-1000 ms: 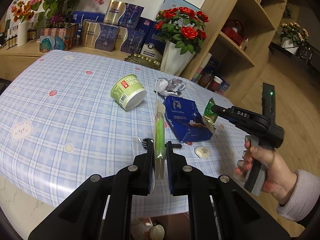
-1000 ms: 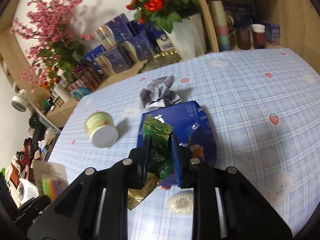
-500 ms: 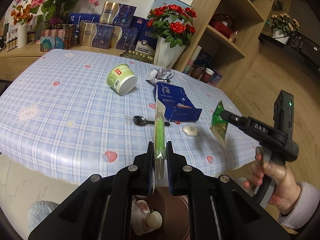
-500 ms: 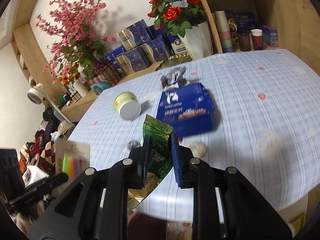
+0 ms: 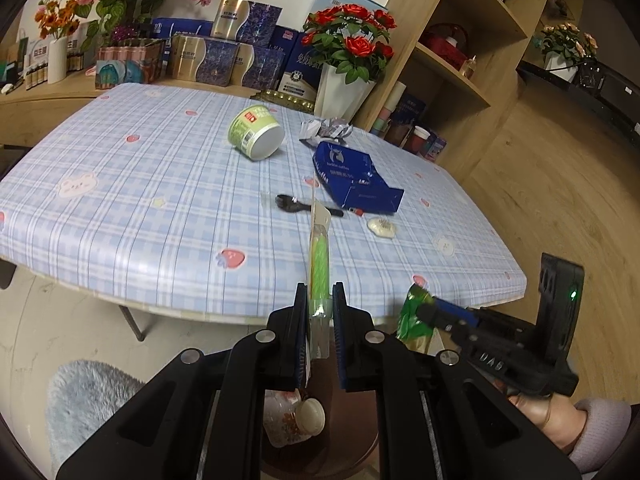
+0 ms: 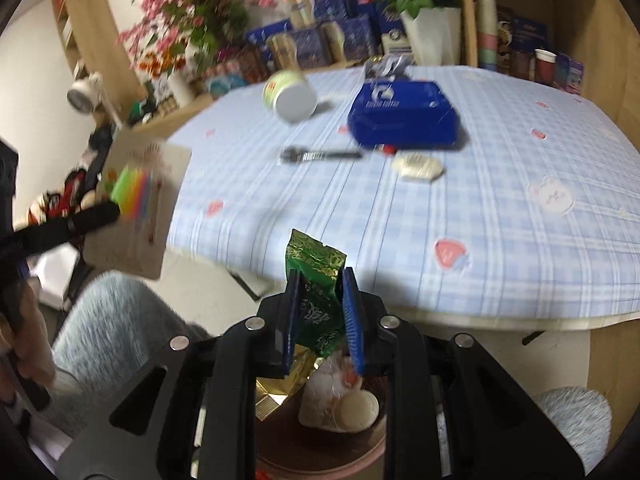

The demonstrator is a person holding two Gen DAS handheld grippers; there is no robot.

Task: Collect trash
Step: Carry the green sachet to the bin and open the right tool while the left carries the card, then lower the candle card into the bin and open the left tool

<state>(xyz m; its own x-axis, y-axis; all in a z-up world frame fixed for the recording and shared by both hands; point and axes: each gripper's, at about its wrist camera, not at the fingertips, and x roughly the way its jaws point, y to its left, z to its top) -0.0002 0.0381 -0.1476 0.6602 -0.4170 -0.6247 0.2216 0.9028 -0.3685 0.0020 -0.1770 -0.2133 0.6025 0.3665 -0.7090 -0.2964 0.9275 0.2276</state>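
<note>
My left gripper (image 5: pixel 320 304) is shut on a candle pack (image 5: pixel 319 256), a card with green candles, held in front of the table edge; it also shows in the right wrist view (image 6: pixel 138 196). My right gripper (image 6: pixel 320 292) is shut on a green foil packet (image 6: pixel 316 280), seen in the left wrist view (image 5: pixel 412 316) too. Both hang over a brown bin (image 6: pixel 320 452) holding a wrapper and white lid (image 6: pixel 356 408). On the table (image 5: pixel 160 208) lie a green cup (image 5: pixel 256 132), blue box (image 5: pixel 352 178), black fork (image 5: pixel 304 206), crumpled foil (image 5: pixel 326 128) and a white piece (image 5: pixel 382 226).
A white vase of red roses (image 5: pixel 344 88) stands at the table's far edge beside wooden shelves (image 5: pixel 460 52). Boxes (image 5: pixel 224 60) and pink flowers line the back counter. A grey fluffy rug (image 5: pixel 84 396) lies on the floor left of the bin.
Both grippers have pulled back from the table with their items and dropped lower, now over the bin on the floor. The right gripper has come close beside the left one.
</note>
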